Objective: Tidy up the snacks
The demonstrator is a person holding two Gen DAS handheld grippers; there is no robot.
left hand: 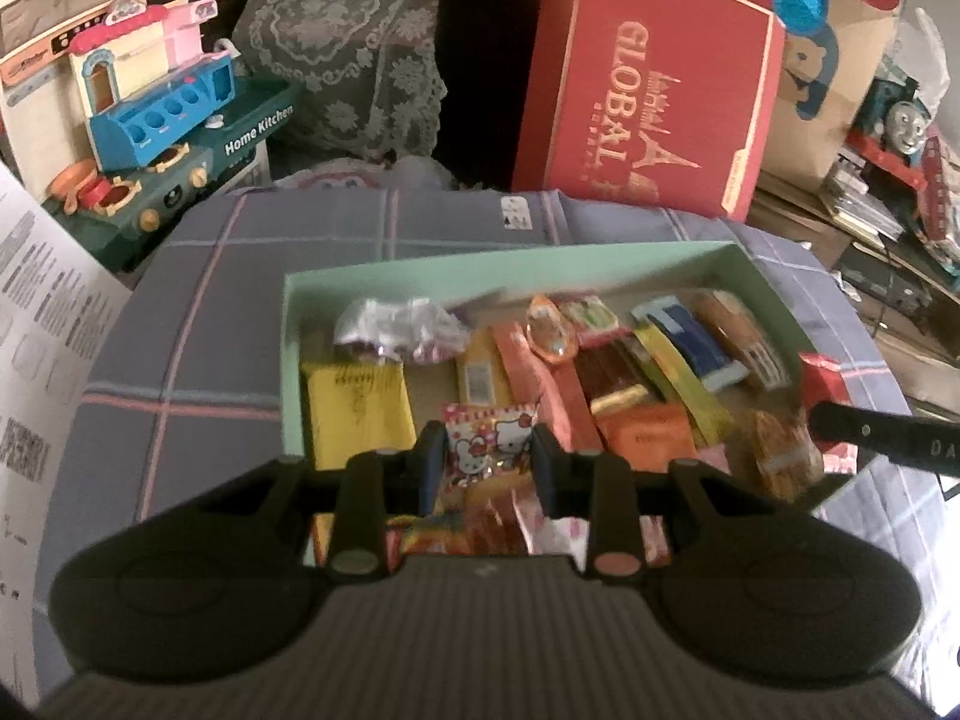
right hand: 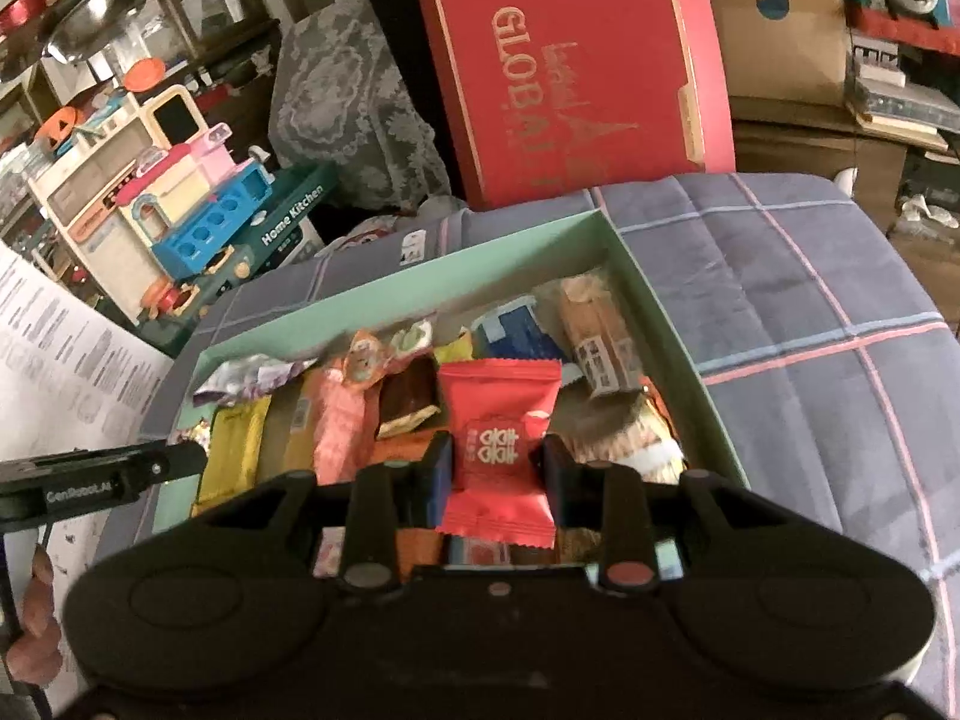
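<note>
Two tools (left hand: 487,459) (right hand: 497,465) pinch crinkly packets (left hand: 489,450) (right hand: 501,438).

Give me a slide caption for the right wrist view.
Right gripper fingers clamp a red snack packet above the green box of assorted snacks.

We see the open box (left hand: 504,267) on the quilt (left hand: 198,312), snacks (left hand: 654,360) inside, the gift box (left hand: 648,84) standing behind, the toy kitchen (left hand: 162,120) far left.

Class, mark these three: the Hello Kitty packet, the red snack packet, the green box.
Hello Kitty packet (left hand: 489,441): left wrist view, printed front.
red snack packet (right hand: 498,414): right wrist view, front panel above the logo.
green box (right hand: 672,324): right wrist view, right wall.
</note>
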